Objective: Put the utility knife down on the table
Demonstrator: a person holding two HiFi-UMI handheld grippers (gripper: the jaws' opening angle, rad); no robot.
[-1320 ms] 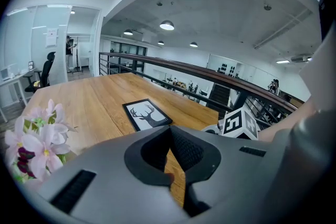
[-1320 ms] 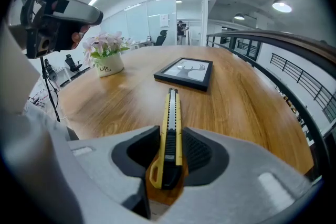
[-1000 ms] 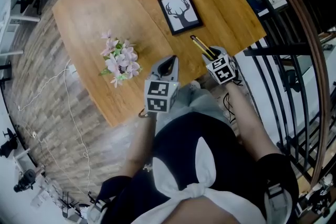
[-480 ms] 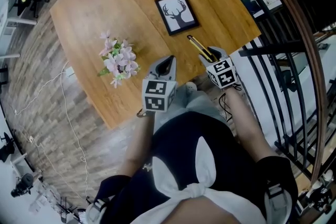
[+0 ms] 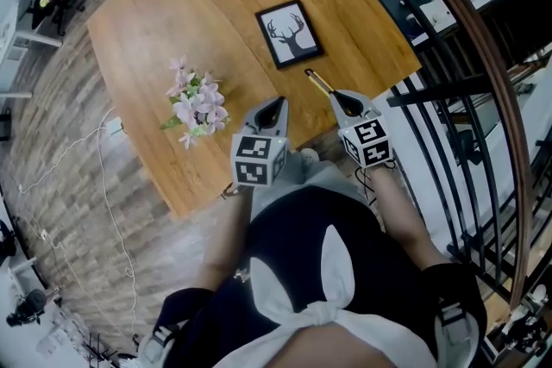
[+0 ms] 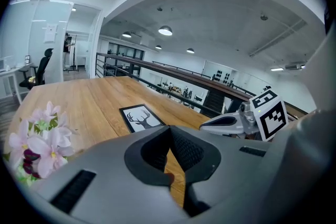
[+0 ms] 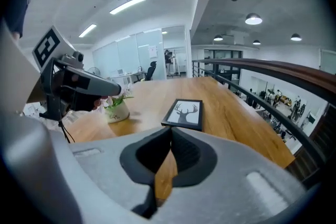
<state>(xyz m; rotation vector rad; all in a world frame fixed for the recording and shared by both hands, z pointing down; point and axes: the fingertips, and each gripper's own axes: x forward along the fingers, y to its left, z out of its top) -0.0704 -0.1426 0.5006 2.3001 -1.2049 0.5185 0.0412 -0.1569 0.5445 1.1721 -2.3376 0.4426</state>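
The utility knife, yellow and black, lies flat on the wooden table near its right front edge. My right gripper hangs just behind the knife's near end, lifted off it, jaws shut with nothing between them. In the right gripper view the jaws meet over bare wood, and the knife is hidden below the gripper body. My left gripper hovers over the table's front edge to the left, also shut and empty. It sees the right gripper beside it.
A framed deer picture lies beyond the knife. A pot of pink flowers stands left of the left gripper. A dark metal railing with a wooden handrail runs along the table's right side.
The right gripper's jaws, open around the knife before, have shut, and the gripper has lifted and drawn back. The knife stays on the table. The left gripper has held still.
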